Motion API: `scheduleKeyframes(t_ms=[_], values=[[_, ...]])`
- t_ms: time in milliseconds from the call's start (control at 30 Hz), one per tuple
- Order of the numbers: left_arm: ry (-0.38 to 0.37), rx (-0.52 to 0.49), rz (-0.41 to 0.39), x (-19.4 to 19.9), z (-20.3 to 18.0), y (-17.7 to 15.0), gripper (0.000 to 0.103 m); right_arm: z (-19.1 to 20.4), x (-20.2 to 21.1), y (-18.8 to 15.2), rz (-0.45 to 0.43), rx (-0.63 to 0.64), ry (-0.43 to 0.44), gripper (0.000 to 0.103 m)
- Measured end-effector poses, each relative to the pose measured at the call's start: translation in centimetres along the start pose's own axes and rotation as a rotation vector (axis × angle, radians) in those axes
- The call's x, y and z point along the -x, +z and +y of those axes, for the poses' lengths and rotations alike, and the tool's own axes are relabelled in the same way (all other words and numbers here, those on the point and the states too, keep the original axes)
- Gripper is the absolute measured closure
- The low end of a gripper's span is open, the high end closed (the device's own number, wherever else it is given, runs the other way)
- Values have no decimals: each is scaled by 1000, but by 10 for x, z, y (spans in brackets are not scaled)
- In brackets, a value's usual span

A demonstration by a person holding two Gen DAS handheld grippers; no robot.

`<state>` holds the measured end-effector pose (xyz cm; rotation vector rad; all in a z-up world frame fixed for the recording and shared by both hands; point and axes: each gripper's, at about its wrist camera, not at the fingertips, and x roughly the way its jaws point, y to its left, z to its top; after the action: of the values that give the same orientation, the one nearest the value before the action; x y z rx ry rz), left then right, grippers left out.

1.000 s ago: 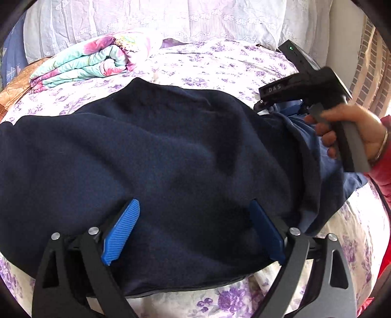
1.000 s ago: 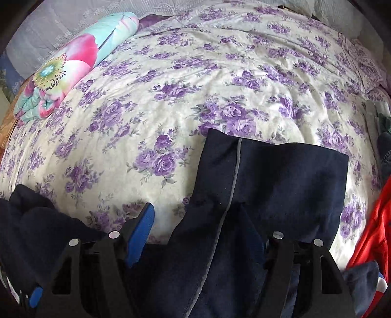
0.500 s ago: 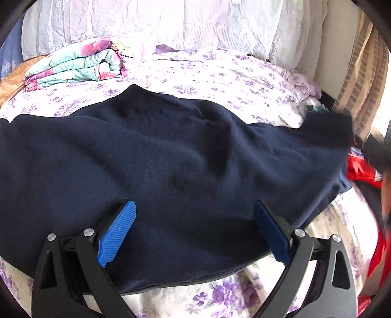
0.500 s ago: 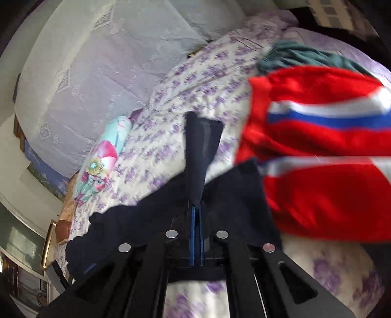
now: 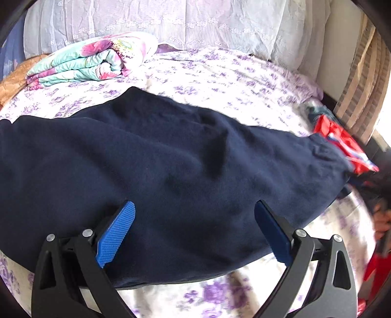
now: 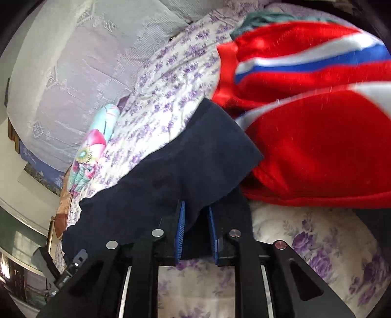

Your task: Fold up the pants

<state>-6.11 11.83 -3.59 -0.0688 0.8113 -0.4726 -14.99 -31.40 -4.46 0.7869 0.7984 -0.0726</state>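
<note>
Folded quilt (image 5: 92, 61): it lies at the far left of the bed, near the lace-covered headboard (image 5: 195, 22). It has a pattern of pink flowers on pale green. In the right wrist view it shows as a small roll (image 6: 92, 146) beyond the dark cloth.

Bedsheet (image 5: 232, 80): white with purple flowers, it covers the whole bed under the clothes.

Pants (image 5: 171, 171): navy blue and soft, they are spread across the bed from the left edge to the right side. Their near edge lies just in front of the left gripper. The right end reaches the red garment.

Left gripper (image 5: 193, 232): its two blue pads stand wide apart over the near part of the pants. No cloth is pinched between them. Whether the tips touch the fabric, I cannot tell.

Right gripper (image 6: 195, 234): its blue pads are close together, with a fold of the navy pants (image 6: 171, 178) between them. The pads are pressed on this fold at the right end of the pants, so it is gripping the cloth. This view is tilted strongly.

Red garment (image 6: 317, 134): red with white and blue stripes, it lies at the right of the bed, touching the end of the pants. In the left wrist view it is a small red patch (image 5: 342, 144) at the far right.
</note>
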Motion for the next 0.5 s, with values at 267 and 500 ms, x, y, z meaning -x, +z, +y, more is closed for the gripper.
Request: scheduleKeyframes(t_ms=[267,500], values=[[120,-94,92,-23,-20,-7,7,1,15,2,110,119,-84,95],[124,95,-80,26,29,-1,7,107,35,35,-74,351,85,79]])
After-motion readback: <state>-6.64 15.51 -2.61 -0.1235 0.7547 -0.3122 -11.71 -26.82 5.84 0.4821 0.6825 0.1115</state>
